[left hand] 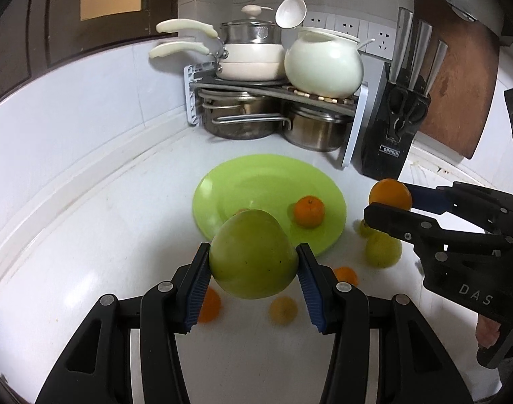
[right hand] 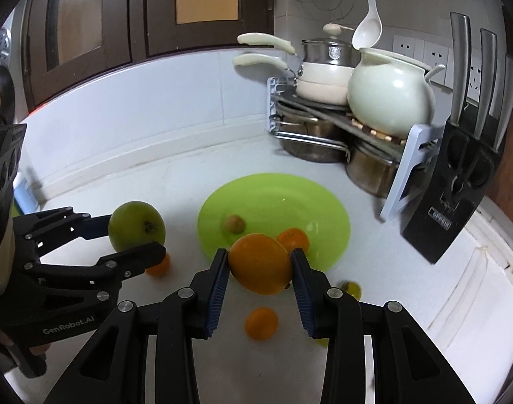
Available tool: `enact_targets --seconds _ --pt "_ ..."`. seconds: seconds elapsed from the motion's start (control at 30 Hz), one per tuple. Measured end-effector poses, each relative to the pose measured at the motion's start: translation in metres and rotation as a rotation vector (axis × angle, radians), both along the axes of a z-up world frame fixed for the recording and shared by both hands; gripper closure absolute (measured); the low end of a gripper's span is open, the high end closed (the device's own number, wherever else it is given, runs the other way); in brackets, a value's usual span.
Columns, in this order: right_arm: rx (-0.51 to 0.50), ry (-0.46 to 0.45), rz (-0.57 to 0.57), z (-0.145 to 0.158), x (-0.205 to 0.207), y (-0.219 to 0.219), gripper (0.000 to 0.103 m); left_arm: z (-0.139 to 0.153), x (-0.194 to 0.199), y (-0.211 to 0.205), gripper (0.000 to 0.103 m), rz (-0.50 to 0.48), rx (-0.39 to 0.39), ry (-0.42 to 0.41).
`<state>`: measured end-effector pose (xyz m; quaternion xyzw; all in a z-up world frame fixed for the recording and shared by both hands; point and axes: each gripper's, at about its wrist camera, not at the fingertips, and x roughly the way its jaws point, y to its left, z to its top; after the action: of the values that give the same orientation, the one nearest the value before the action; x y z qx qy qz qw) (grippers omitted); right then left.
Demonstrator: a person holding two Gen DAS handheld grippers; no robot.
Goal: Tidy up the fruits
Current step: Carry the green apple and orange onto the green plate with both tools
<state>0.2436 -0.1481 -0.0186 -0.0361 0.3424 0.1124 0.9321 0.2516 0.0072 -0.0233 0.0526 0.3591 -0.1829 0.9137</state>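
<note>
Altogether: one plate (left hand: 223, 181), two gripped fruits.

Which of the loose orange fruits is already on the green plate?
The small orange near the green plate's right edge. The other loose orange ones lie on the white counter; the right gripper holds one more.

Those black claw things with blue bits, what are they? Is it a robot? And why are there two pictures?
No robot: a person holds a grabbing tool in each hand, and each tool carries a camera looking along its two fingers. The left gripper squeezes a green apple; the right gripper squeezes an orange. Each picture also shows the other tool from the side. Below them, on the white counter, is a green plate with a small orange on it, and more fruit lies loose around.
</note>
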Motion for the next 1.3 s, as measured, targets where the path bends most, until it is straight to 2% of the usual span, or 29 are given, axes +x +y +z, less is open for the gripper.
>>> enact_targets --seconds 0.3,0.7,1.13,1.3 --pt "-0.003 0.018 -0.014 0.008 0.032 -0.021 0.065 0.005 0.034 -0.025 0.053 -0.008 -0.010 0.026" --pt "-0.020 0.083 -0.003 0.000 0.084 -0.034 0.065 -0.003 0.083 -0.049 0.053 0.002 0.030 0.059" --pt "-0.084 0.161 0.031 -0.022 0.134 -0.027 0.065 -0.029 0.140 -0.048 0.053 0.038 0.058 0.175" --pt "-0.071 0.210 0.026 -0.033 0.151 -0.029 0.065 -0.040 0.156 -0.045 0.053 0.046 0.058 0.236"
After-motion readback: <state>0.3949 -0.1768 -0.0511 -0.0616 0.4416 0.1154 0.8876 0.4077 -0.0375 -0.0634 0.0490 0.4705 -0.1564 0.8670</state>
